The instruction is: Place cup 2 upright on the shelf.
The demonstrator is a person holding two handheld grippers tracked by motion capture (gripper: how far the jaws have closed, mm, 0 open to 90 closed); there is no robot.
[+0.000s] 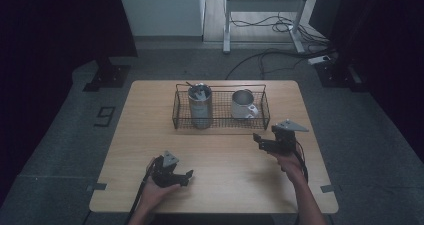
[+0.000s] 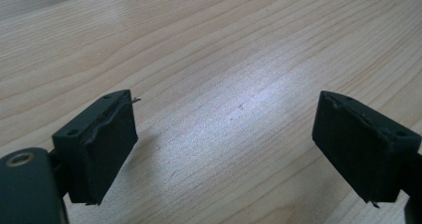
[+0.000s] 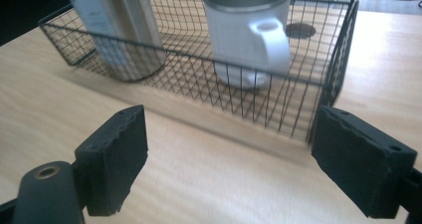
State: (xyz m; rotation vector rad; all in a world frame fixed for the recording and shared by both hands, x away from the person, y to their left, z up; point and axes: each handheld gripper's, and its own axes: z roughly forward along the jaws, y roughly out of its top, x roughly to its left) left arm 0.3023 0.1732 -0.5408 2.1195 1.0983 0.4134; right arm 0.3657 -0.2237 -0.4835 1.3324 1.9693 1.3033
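White and hard, the mug (image 3: 247, 35) standing upright in the wire basket (image 3: 343, 50) on the counter (image 1: 225, 155) looks light, rigid and slippery, best gripped by its handle or rim; the right gripper (image 3: 229, 159) faces it, jaws wide open and empty.

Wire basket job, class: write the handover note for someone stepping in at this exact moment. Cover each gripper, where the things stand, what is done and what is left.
Left gripper: open, holding nothing, low over bare table near the front edge.
Right gripper: open, holding nothing, pointed at the wire basket just ahead of it.
White mug: upright in the basket's right half, handle facing the right gripper.
Metal canister: upright in the basket's left half.
Done: nothing gripped or lifted out.
Left: probably close in on the mug with the right gripper; the left is free to steady the basket.
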